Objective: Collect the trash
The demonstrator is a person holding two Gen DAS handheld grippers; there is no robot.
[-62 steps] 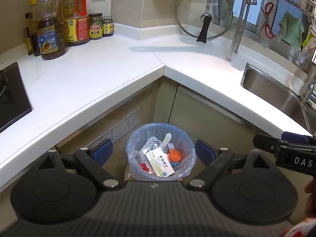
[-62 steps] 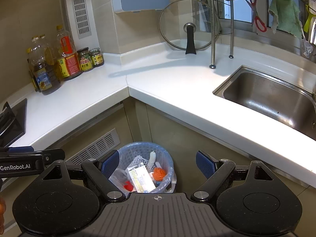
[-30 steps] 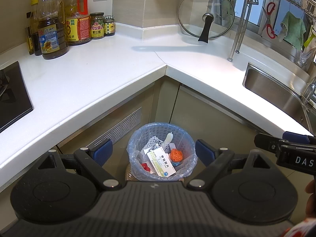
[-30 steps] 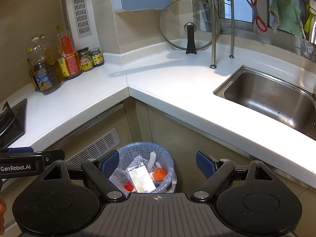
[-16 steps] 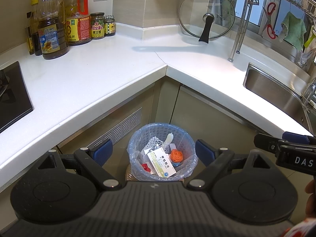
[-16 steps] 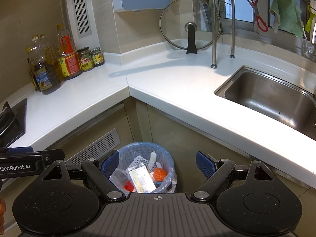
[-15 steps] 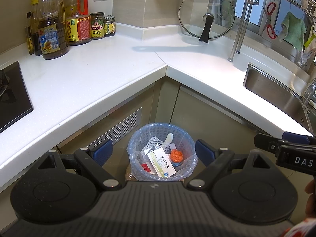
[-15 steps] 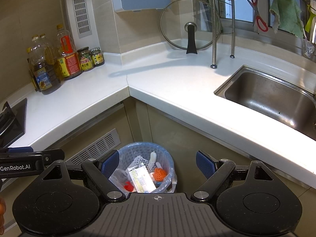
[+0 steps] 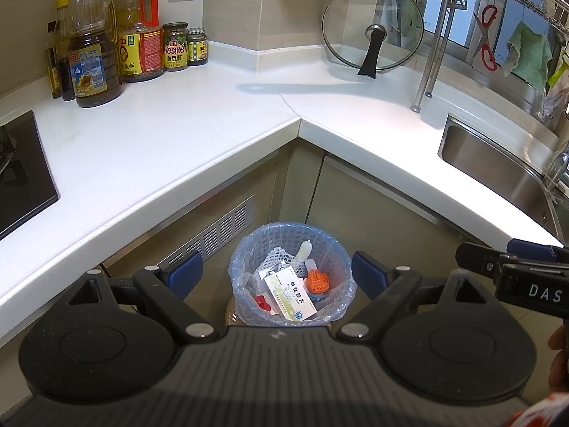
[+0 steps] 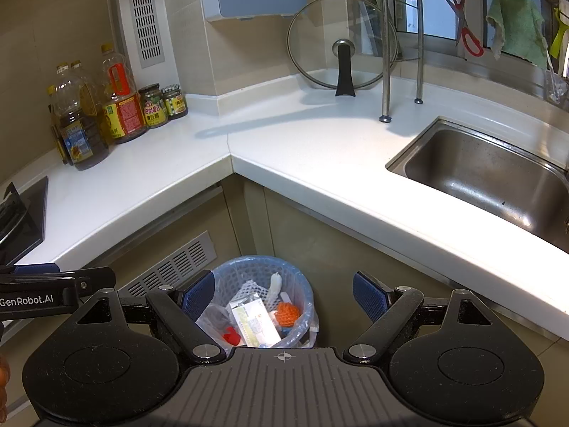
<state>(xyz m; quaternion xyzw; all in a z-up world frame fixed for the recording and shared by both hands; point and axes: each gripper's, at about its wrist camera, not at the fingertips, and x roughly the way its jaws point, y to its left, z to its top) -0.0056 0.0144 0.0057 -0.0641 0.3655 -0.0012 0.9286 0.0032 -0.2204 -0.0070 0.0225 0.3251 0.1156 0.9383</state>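
Trash bin (image 9: pixel 292 245) on the floor at the counter's inner corner, both grippers poised above it, empty.

Left gripper (image 9: pixel 275 273) and right gripper (image 10: pixel 283 293) stand spread wide, nothing between the jaws. Inside the bin lie a card box (image 9: pixel 290 293), an orange knitted ball (image 9: pixel 317 280) and foam netting (image 9: pixel 275 257): probably light and soft. Its thin liner bag (image 9: pixel 346 293) looks slippery and tearable; gathering the folded-over rim seems the best hold.

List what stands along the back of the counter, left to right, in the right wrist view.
Oil bottles → red-labelled bottle → two sauce jars → glass pot lid → rack legs → sink.
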